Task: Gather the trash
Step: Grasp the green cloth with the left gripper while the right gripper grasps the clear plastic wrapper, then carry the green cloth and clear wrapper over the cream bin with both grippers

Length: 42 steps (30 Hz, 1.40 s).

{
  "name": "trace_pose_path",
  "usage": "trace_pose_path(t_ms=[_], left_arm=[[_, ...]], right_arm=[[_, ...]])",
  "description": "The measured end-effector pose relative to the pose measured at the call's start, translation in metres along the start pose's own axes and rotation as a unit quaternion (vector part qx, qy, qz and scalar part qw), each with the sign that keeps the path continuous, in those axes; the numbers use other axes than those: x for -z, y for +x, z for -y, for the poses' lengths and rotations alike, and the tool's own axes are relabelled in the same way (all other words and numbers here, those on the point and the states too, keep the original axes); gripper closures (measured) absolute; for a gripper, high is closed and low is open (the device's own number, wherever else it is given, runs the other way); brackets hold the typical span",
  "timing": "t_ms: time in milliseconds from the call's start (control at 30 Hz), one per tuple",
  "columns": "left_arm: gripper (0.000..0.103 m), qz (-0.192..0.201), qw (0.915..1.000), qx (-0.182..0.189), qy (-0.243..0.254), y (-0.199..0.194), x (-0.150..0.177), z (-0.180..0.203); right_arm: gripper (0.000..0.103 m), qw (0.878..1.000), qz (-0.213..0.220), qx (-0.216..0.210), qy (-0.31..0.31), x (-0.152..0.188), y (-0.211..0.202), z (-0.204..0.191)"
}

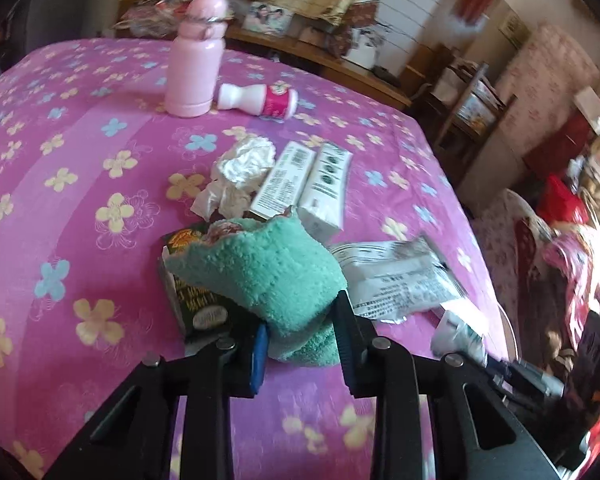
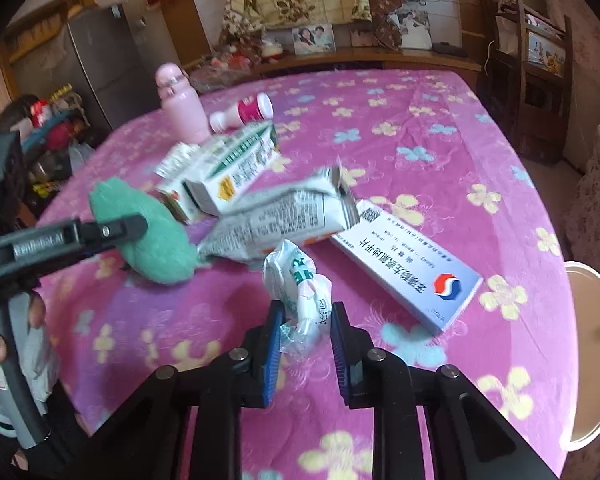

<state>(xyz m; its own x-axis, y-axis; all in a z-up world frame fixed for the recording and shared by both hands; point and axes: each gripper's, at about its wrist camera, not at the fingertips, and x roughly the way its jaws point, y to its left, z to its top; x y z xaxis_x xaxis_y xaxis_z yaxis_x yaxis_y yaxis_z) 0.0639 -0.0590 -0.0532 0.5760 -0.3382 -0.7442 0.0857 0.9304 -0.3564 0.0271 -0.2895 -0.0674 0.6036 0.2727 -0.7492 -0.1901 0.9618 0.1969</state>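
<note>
My left gripper [image 1: 302, 326] is shut on a green fluffy cloth [image 1: 260, 272], held just above the pink flowered tablecloth [image 1: 80, 200]; it also shows in the right wrist view [image 2: 152, 236]. Under the cloth lies a dark snack packet [image 1: 192, 300]. My right gripper [image 2: 306, 320] is shut on a crumpled white-and-green plastic wrapper [image 2: 300, 288]. Beyond it lie a torn printed packet [image 2: 284, 212], a white-and-blue medicine box [image 2: 412, 272] and two white cartons [image 2: 228, 172]. Crumpled tissue [image 1: 244, 164] lies by the cartons [image 1: 304, 184].
A pink flask [image 1: 194, 60] stands at the far side with a small pink-and-white bottle [image 1: 260, 102] lying beside it. A grey printed bag [image 1: 396, 276] lies at the table's right. A white round stool [image 2: 592, 360] stands off the right edge. Shelves and chairs ring the room.
</note>
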Motion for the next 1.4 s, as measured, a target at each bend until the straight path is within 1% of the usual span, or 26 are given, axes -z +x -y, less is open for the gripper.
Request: trace_pose_path(t_ms=[200, 300, 500, 933, 1400], left_arm=[[0.072, 0.002, 0.999, 0.013, 0.043, -0.027, 0.012, 0.021], [0.072, 0.004, 0.9981, 0.016, 0.06, -0.037, 0.016, 0.032], [0.072, 0.008, 0.9956, 0.025, 0.09, -0.046, 0.021, 0.058], [0.072, -0.007, 0.988, 0.052, 0.145, -0.03, 0.038, 0.127], [0.072, -0.024, 0.9799, 0.071, 0.185, -0.012, 0.049, 0.177]], right_arm=[[0.078, 1.0, 0.023, -0.008, 0.007, 0.002, -0.036, 0.005], [0.078, 0.999, 0.03, -0.011, 0.014, 0.004, -0.048, 0.01], [0.078, 0.999, 0.041, -0.003, 0.023, 0.008, -0.064, 0.019], [0.078, 0.997, 0.051, 0.029, 0.042, 0.019, -0.092, 0.052], [0.078, 0.994, 0.059, 0.057, 0.072, 0.03, -0.114, 0.092]])
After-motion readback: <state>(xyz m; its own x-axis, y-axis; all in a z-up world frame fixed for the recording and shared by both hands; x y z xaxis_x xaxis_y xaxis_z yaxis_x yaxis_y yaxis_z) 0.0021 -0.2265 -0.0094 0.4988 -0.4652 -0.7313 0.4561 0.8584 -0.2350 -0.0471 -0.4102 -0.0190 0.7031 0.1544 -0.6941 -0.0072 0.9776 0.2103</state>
